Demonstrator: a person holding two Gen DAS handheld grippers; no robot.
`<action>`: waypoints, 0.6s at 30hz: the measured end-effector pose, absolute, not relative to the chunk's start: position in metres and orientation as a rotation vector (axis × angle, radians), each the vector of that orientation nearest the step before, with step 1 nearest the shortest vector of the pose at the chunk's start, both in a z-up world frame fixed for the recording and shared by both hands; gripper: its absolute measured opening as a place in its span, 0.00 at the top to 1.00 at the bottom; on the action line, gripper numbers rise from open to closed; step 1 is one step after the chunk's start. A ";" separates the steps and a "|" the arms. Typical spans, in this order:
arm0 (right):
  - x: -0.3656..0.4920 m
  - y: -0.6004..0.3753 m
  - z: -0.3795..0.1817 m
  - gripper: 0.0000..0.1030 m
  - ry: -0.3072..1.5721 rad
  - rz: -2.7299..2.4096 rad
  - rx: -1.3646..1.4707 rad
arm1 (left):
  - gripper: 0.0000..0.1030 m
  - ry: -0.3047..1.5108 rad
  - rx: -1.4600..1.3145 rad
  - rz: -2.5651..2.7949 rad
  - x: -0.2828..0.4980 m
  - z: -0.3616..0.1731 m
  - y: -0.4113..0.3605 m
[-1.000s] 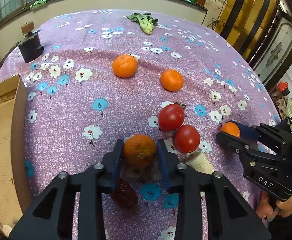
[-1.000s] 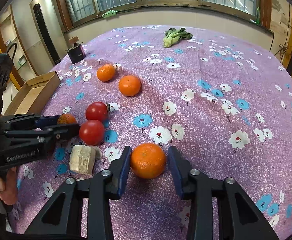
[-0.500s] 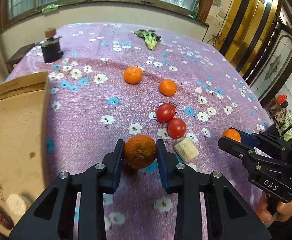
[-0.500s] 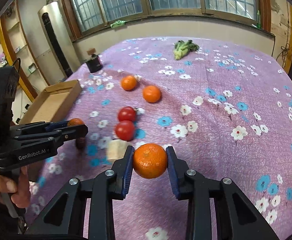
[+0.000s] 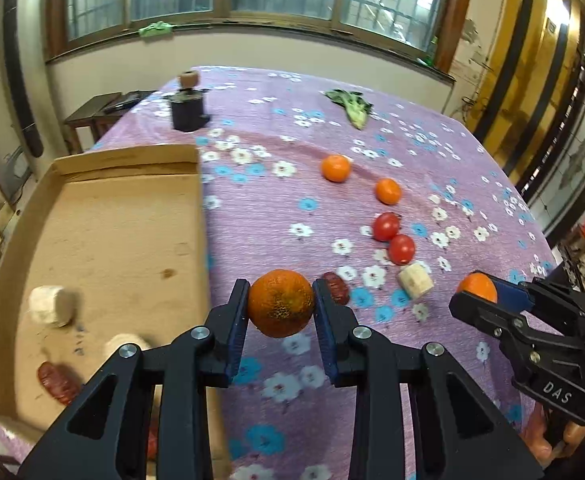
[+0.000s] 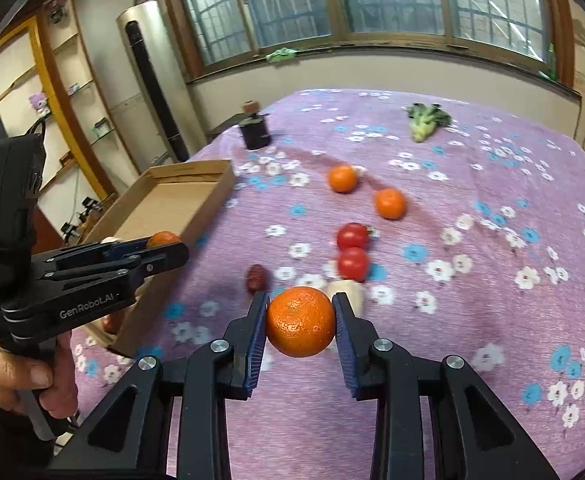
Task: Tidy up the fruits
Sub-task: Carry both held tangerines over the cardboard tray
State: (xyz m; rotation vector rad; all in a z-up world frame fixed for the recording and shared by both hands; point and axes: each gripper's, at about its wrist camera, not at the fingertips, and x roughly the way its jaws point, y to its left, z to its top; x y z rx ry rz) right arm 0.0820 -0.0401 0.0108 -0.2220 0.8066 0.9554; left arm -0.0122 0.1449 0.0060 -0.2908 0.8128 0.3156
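My left gripper (image 5: 280, 306) is shut on a blotchy orange (image 5: 280, 303) and holds it above the cloth, just right of the cardboard tray (image 5: 140, 168). My right gripper (image 6: 300, 322) is shut on a bright orange (image 6: 300, 321), raised over the table's near side. Each gripper shows in the other's view, the left one (image 6: 164, 242) and the right one (image 5: 474, 292). On the cloth lie two more oranges (image 5: 335, 168) (image 5: 388, 191), two tomatoes (image 5: 385, 226) (image 5: 401, 249) and a red date (image 5: 335, 287).
The tray holds two pale chunks (image 5: 50, 306) and a red date (image 5: 56, 378). Another pale chunk (image 5: 414, 280) lies near the tomatoes. A black holder (image 5: 187, 110) and a leafy green (image 5: 352, 106) sit at the far end. A purple flowered cloth (image 5: 292, 208) covers the table.
Both grippers have lifted their oranges off the cloth and pulled back. The left one has swung towards the tray, which now fills the left of its view.
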 end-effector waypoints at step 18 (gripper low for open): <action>0.032 0.015 0.010 0.68 0.804 1.080 -0.304 | 0.72 0.776 -0.343 0.416 -0.057 0.004 0.187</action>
